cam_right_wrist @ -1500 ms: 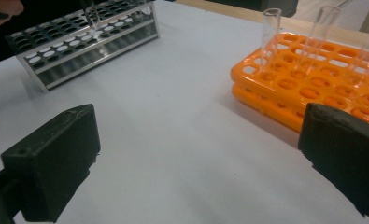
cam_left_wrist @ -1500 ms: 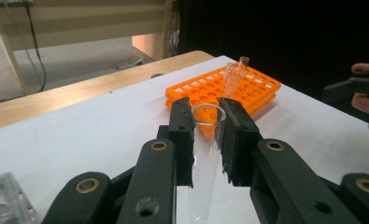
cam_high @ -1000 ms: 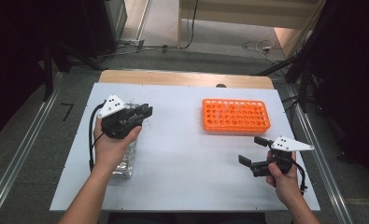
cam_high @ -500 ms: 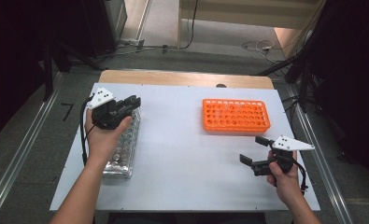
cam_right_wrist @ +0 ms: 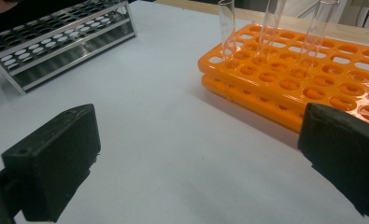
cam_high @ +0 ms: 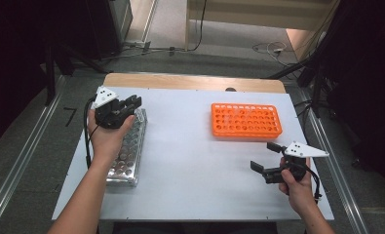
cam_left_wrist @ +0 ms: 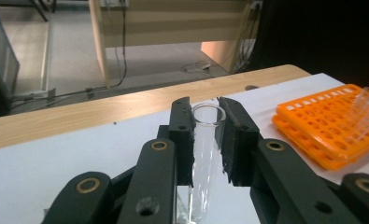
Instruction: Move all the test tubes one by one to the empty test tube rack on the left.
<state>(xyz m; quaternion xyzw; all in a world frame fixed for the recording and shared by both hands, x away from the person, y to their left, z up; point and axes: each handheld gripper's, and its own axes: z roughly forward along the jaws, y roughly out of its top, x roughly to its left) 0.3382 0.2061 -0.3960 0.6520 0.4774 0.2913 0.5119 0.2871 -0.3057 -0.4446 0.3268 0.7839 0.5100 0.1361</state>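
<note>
High view: left gripper sits over the far end of the metal rack, which lies along the left edge of the white table. Right gripper rests low near the right front corner, jaws spread wide, nothing between them. Orange rack stands toward the far right of the table.

Left gripper view: jaws clamped on a clear glass tube, held just under its open rim; tube hangs nearly upright, lower end out of frame. Judgement: grip is high and narrow, so the tube could swing. Carry it slowly, keep it vertical, and line the bottom over a hole before lowering.

Right gripper view: pads apart, empty. Three tubes already stand in the orange rack's far rows. Aim for a free hole well apart from them.
</note>
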